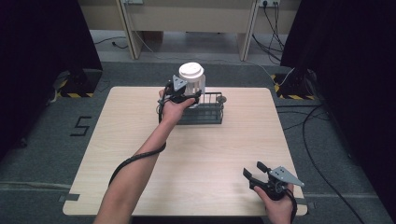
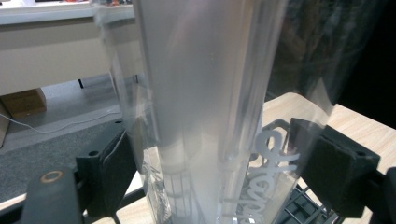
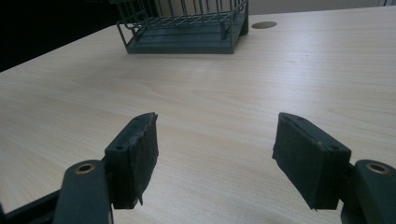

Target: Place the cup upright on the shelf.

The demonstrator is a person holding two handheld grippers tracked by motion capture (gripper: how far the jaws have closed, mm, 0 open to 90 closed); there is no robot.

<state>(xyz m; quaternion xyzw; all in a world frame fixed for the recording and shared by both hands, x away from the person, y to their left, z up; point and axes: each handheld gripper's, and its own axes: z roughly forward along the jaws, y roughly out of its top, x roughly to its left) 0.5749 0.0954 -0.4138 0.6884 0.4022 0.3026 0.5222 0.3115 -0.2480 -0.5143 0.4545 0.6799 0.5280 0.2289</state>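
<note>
Left gripper clamped on a clear plastic cup with white lid, held over the left end of the dark wire rack at the table's far side. Judgement: lower it upright and steady; thin slick walls may flex or slip. Right gripper idles near the front edge, jaws apart, holding nothing.

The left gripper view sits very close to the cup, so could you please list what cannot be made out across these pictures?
- Plastic cup, left gripper view: top and base cut off by the edges; white lettering partly cut off.
- Wire basket, high view: contents hidden by the left tool and hand.
- Wire basket, right gripper view: upper part cut off.
</note>
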